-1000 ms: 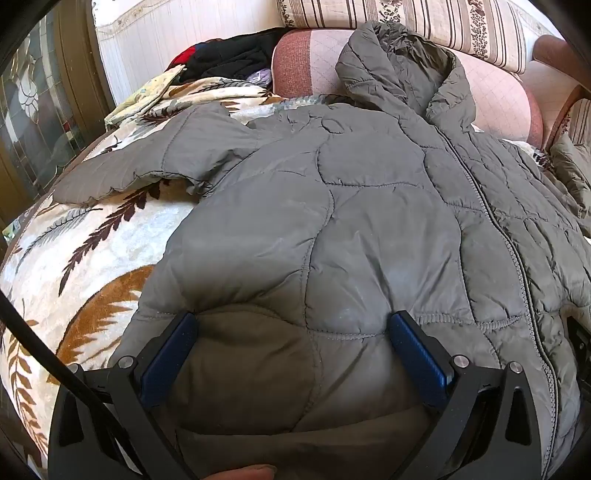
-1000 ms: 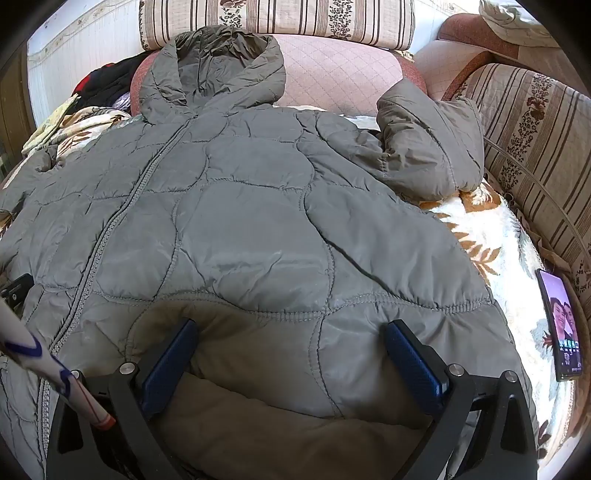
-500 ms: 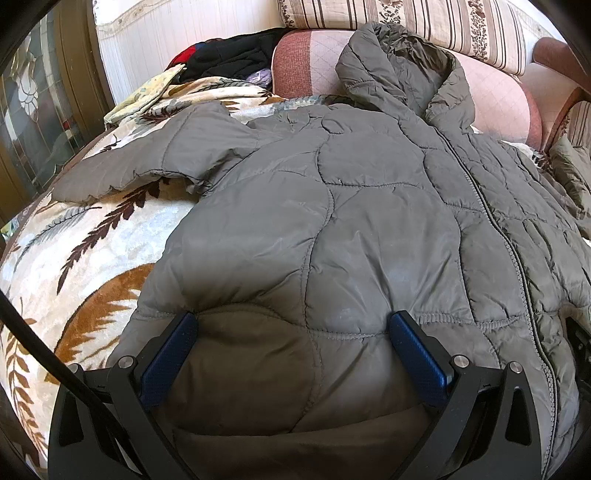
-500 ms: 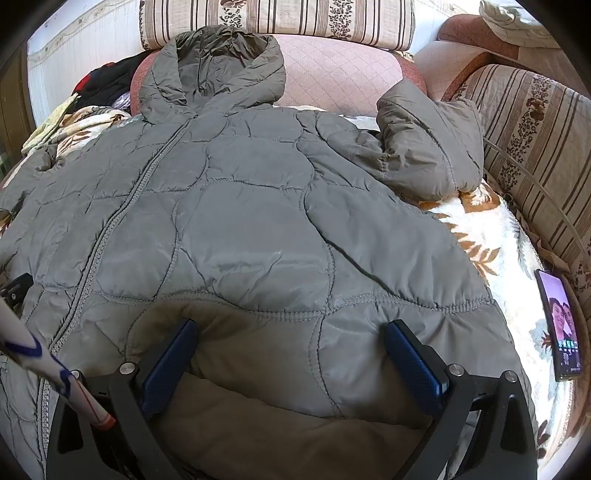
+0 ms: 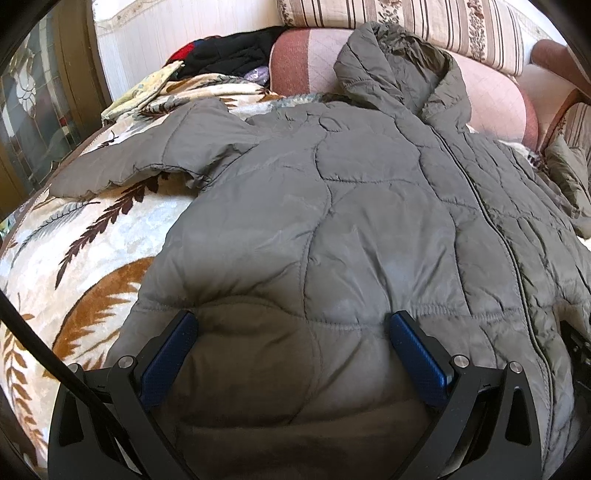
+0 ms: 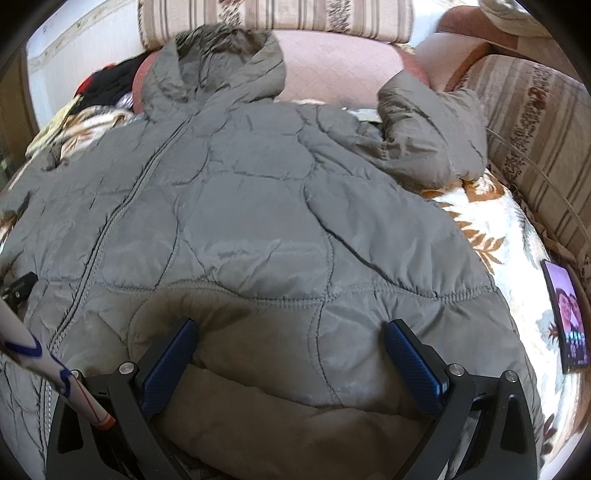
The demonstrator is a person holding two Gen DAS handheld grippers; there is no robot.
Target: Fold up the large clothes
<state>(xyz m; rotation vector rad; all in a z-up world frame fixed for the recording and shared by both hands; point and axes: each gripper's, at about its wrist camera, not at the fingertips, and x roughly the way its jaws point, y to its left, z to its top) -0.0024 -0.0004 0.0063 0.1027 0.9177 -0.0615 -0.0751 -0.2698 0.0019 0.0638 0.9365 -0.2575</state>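
Observation:
A large grey-olive quilted hooded jacket (image 5: 369,206) lies front up and zipped on a leaf-patterned blanket (image 5: 85,266). Its hood rests against a pink cushion (image 5: 495,103). One sleeve (image 5: 147,162) stretches out to the left; the other sleeve (image 6: 432,136) is bunched up at the right. My left gripper (image 5: 291,325) is open, its blue pads either side of the jacket's hem on the left half. My right gripper (image 6: 290,328) is open in the same way over the hem of the right half (image 6: 258,229). Neither holds any cloth.
A phone (image 6: 567,317) with a lit screen lies on the blanket at the right edge. Dark clothes (image 5: 229,55) are piled at the back left. A striped sofa back (image 5: 406,22) and a striped armrest (image 6: 535,140) border the blanket. A glass door (image 5: 33,122) stands at the left.
The right wrist view has shifted slightly and blurred, so the right gripper is moving a little. The left gripper and the jacket have barely moved. Both grippers stay open.

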